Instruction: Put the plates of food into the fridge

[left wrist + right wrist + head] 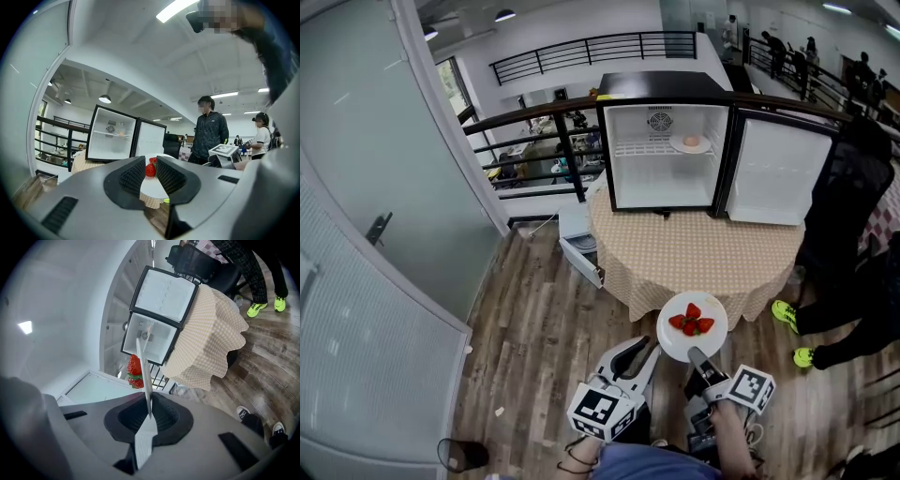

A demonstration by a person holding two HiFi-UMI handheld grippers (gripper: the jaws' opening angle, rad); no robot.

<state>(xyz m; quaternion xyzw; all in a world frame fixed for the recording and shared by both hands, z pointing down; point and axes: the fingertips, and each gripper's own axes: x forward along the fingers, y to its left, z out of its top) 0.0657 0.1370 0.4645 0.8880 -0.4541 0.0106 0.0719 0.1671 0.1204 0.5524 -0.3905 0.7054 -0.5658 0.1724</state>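
A white plate [713, 309] with strawberries [692, 322] hangs in the air in front of the round table [703, 262]. My right gripper [697, 357] is shut on the plate's near rim. In the right gripper view the plate [143, 366] shows edge-on between the pads, with the strawberries [134, 371] on its left face. The small fridge [666, 141] stands on the table with its door [778, 169] swung open to the right. A second plate of food [690, 143] lies on its shelf. My left gripper [637, 352] is open and holds nothing, just left of the held plate [153, 188].
A person in black with neon yellow shoes [786, 314] stands at the table's right side. A white open drawer unit [581, 248] sits on the floor left of the table. A glass wall [384, 234] runs along the left. A dark railing [534, 141] passes behind the fridge.
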